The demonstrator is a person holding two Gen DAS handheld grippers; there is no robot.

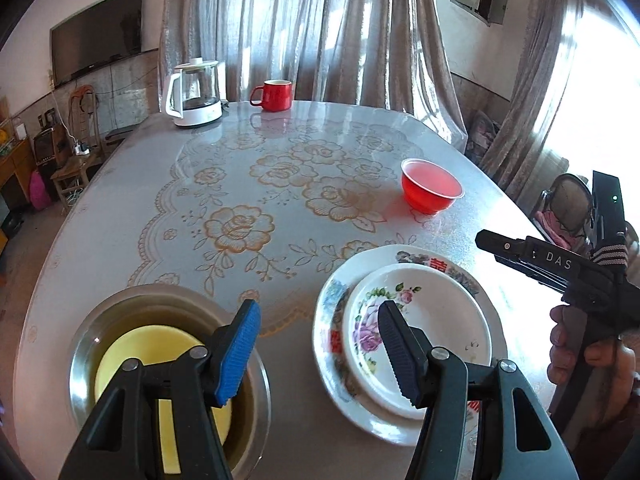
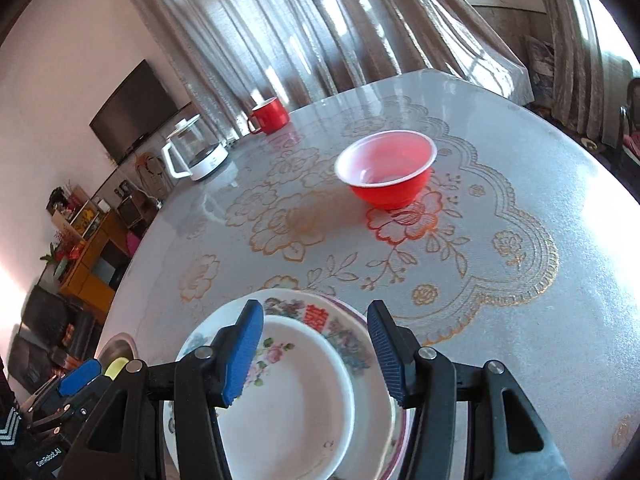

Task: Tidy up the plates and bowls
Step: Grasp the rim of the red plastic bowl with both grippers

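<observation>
On the near left, a yellow round bowl (image 1: 160, 364) sits inside a shiny metal bowl (image 1: 86, 344) on the desk (image 1: 280, 208). The left tool (image 1: 318, 354) hangs spread and holds nothing. To its right, a small flowered white plate (image 1: 436, 332) lies on a bigger flowered plate (image 1: 332, 320). The right tool (image 2: 316, 354) is spread too. The red plastic bowl (image 2: 386, 170) stands alone, farther off. I think the next move is to pinch its rim.

Yellow plate (image 1: 140, 344) partly behind left tongs (image 1: 316, 344); floral plate (image 2: 288, 420) cut by edge.
</observation>
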